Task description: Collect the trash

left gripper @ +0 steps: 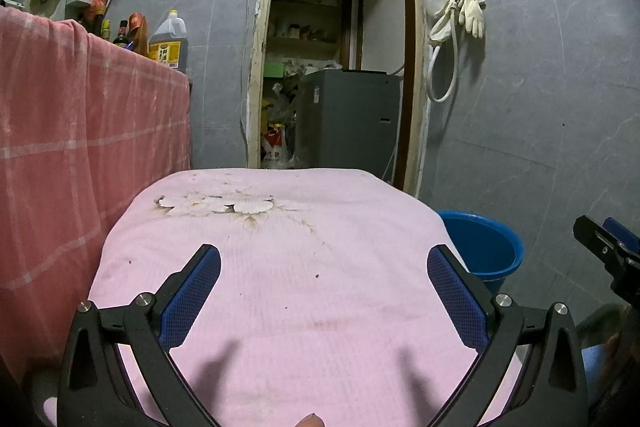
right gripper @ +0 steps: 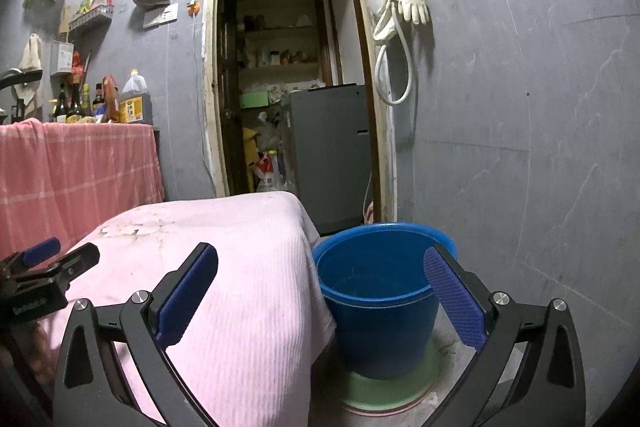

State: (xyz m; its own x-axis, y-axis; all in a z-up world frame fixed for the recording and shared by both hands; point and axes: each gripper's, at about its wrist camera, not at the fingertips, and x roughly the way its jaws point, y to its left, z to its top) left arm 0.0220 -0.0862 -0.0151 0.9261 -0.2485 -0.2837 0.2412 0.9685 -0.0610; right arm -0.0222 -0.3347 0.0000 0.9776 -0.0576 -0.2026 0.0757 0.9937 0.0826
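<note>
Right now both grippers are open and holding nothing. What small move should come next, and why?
Probably pause and pan rather than reach: the left gripper hangs open over the pink cloth, which shows only stains and a flaky patch, no clear trash. The right gripper is open near the blue bucket, the likely drop spot.

Upright blue bucket beside pink-draped table

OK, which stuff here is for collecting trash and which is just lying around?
Job: blue bucket, left gripper, right gripper, both open and empty. No trash visible on the pink cloth.

Lying about: oil jug, rubber gloves, hose, red cloth.
</note>
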